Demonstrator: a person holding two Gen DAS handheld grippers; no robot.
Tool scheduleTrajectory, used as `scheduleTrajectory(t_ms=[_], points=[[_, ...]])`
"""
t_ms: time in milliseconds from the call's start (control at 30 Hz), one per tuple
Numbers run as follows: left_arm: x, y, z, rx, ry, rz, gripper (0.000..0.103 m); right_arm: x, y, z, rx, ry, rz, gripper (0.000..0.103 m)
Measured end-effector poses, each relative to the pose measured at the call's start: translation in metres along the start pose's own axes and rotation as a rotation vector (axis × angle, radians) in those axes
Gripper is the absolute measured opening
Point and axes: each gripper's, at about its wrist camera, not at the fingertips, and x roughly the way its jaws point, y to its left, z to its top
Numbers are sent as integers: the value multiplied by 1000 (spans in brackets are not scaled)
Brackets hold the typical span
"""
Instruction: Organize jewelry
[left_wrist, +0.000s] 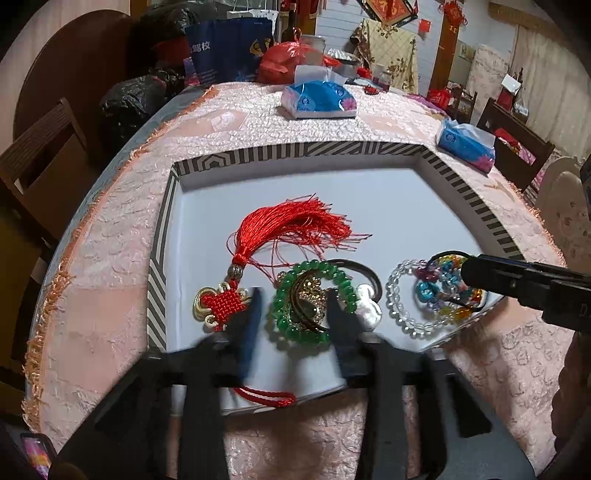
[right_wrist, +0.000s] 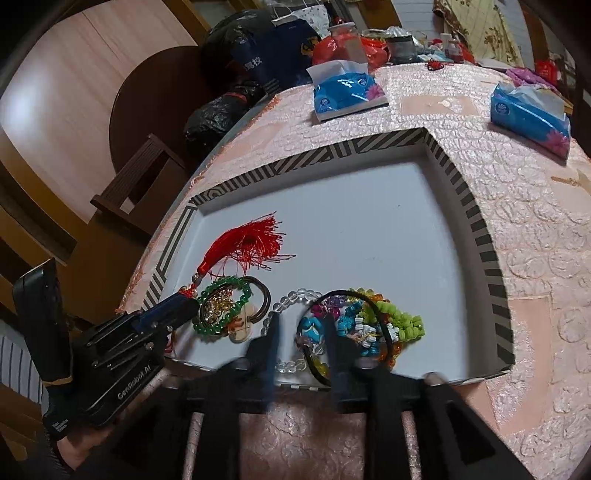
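A striped-rim tray (left_wrist: 354, 151) (right_wrist: 480, 236) holds jewelry along its near edge. A red knot tassel (left_wrist: 291, 229) (right_wrist: 247, 243) lies at left. A green bead bracelet (left_wrist: 314, 301) (right_wrist: 221, 306) with a gold brooch, a brown hair tie and a white piece lies beside it. A clear bead bracelet (left_wrist: 400, 295) (right_wrist: 291, 299) and a colourful bead cluster (left_wrist: 447, 291) (right_wrist: 369, 321) with a black band lie at right. My left gripper (left_wrist: 293, 314) is open, its fingers straddling the green bracelet. My right gripper (right_wrist: 301, 336) is open over the colourful cluster.
Two blue tissue packs (left_wrist: 317, 98) (left_wrist: 467, 142) lie on the pink tablecloth (left_wrist: 110, 295) beyond the tray. Bags and clutter stand at the table's far end. Wooden chairs (left_wrist: 40, 155) stand to the left. The far half of the tray is bare white.
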Motion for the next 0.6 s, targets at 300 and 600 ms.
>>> scheduleTrajectory(t_ms=[300,600], points=[[-48,-3,-2,-25,-83,2,98,-42,2,-6,3,-46,-40,39],[-87,-21,-35,-1,-55,89,102,-88,28,-63,-127,18,-184,44]])
